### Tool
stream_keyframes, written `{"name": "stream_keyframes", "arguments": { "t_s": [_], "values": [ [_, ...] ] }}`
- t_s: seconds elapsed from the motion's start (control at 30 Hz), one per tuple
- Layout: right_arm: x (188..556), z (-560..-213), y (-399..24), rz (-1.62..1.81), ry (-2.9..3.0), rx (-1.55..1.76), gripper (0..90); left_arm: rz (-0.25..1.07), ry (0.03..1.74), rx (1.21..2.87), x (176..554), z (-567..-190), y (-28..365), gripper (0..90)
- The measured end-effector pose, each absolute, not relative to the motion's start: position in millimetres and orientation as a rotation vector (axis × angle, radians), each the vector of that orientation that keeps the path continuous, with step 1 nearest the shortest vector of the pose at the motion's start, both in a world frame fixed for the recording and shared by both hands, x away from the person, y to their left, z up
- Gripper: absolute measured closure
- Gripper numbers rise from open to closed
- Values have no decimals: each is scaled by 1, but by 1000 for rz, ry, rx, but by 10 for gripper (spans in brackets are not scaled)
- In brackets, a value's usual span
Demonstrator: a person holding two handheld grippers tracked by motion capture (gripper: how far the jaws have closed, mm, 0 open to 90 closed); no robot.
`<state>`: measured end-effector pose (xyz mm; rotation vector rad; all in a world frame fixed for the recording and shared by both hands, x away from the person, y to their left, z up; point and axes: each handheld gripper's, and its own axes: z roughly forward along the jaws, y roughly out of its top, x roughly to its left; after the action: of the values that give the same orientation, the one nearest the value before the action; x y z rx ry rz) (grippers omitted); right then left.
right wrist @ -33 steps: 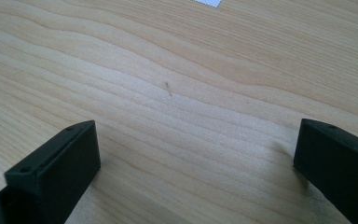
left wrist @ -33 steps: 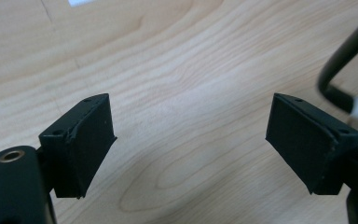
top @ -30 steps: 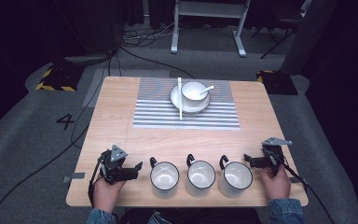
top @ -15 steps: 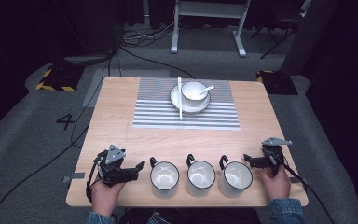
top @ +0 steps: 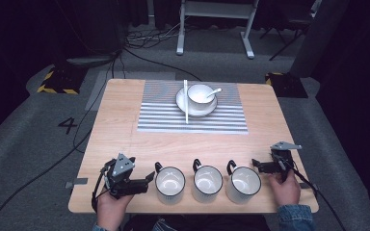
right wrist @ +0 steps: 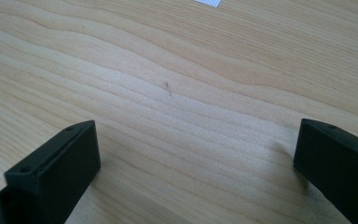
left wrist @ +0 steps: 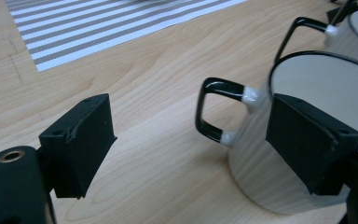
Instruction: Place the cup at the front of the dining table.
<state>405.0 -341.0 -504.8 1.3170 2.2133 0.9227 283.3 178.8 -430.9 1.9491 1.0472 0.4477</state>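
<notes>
While your left gripper (top: 149,178) hovers at the near left corner of the table (top: 120,125), its claw stands released, jaws wide apart and gripping nothing. In the left gripper view, the left mug (top: 169,184) sits just beside the right-hand jaw, its black handle turned into the gap between the jaws. That mug is the first of three in a row along the near edge, with the middle mug (top: 207,183) and the right mug (top: 243,184) close beside it. Your right gripper (top: 255,163) rests near the near right corner, just beside the right mug's handle, jaws spread over bare wood. Towards the far edge, a bowl (top: 201,95) sits on a striped mat (top: 164,120).
</notes>
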Motion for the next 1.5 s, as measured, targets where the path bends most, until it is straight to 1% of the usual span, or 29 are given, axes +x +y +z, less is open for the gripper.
{"name": "stream_keyframes", "arguments": {
  "t_s": [0.33, 0.43, 0.6, 0.7, 0.8, 1.03, 1.13, 1.23, 1.5],
  "values": [
    [405, -505, -341, 923, 2213, 1316, 3, 421, 970, 1963, 264, -418, 160, 153],
    [405, -505, -341, 923, 2214, 1316, 3, 386, 961, 1957, 257, -417, 156, 151],
    [405, -505, -341, 923, 2213, 1316, 3, 355, 922, 1973, 251, -418, 145, 146],
    [405, -505, -341, 922, 2213, 1317, 3, 366, 914, 1983, 248, -421, 140, 142],
    [405, -505, -341, 923, 2210, 1317, 3, 334, 918, 1989, 245, -426, 135, 134],
    [405, -505, -341, 923, 2211, 1317, 3, 320, 898, 2003, 244, -427, 128, 86],
    [405, -505, -341, 923, 2213, 1317, 3, 329, 910, 2033, 245, -432, 122, 29],
    [405, -505, -341, 923, 2212, 1316, 3, 327, 931, 2034, 247, -437, 119, 0],
    [405, -505, -341, 922, 2210, 1317, 3, 328, 938, 1971, 254, -452, 116, 3]
  ]
}}
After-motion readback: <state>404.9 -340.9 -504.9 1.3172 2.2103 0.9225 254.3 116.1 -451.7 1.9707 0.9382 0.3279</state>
